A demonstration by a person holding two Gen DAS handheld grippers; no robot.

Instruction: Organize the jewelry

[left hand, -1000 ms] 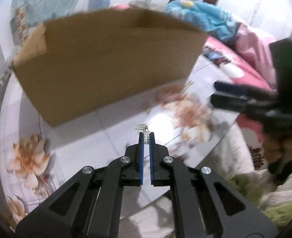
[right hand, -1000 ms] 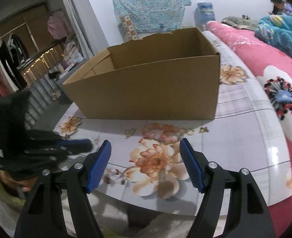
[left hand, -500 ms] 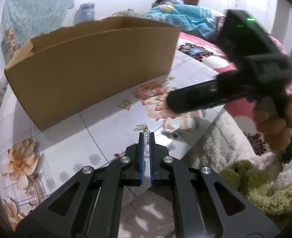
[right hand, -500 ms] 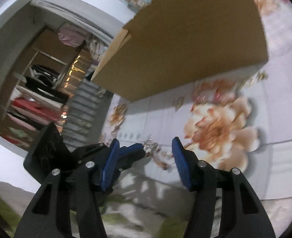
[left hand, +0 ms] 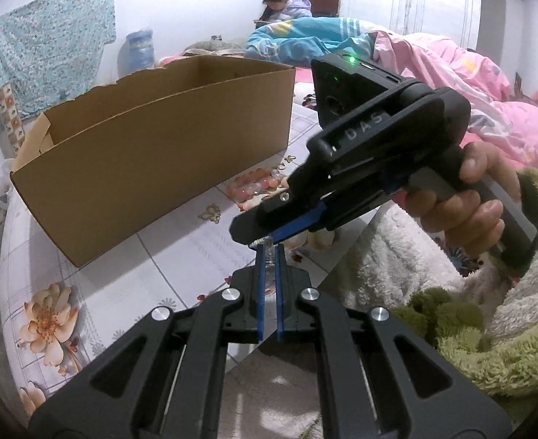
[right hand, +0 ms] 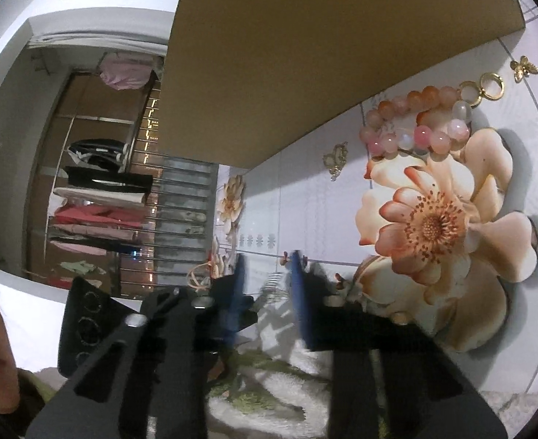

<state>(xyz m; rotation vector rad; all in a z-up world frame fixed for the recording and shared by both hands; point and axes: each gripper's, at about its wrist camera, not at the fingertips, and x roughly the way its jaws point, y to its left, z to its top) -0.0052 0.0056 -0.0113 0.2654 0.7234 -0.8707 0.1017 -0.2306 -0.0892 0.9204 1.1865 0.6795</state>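
Note:
My left gripper (left hand: 269, 250) is shut on a small silver earring (left hand: 267, 256) and holds it above the floral table. My right gripper (right hand: 267, 274) is partly open, its blue pads on either side of the same silver earring (right hand: 274, 283); its fingertips (left hand: 254, 232) meet my left gripper's tips. A pink bead bracelet (right hand: 415, 124) lies by the open cardboard box (left hand: 151, 146), also seen in the left wrist view (left hand: 254, 184). Gold rings (right hand: 484, 87), a gold butterfly piece (right hand: 523, 67) and a gold earring (right hand: 336, 159) lie near it.
The floral tablecloth (left hand: 122, 285) covers the table in front of the box. A fluffy green and white sleeve (left hand: 470, 322) is at the right. Bedding and people are behind the box. Shelves with clothes (right hand: 97, 212) stand to the left.
My right gripper has swung over to my left gripper's tips and narrowed its jaws around the silver earring. My left gripper has stayed shut on the earring.

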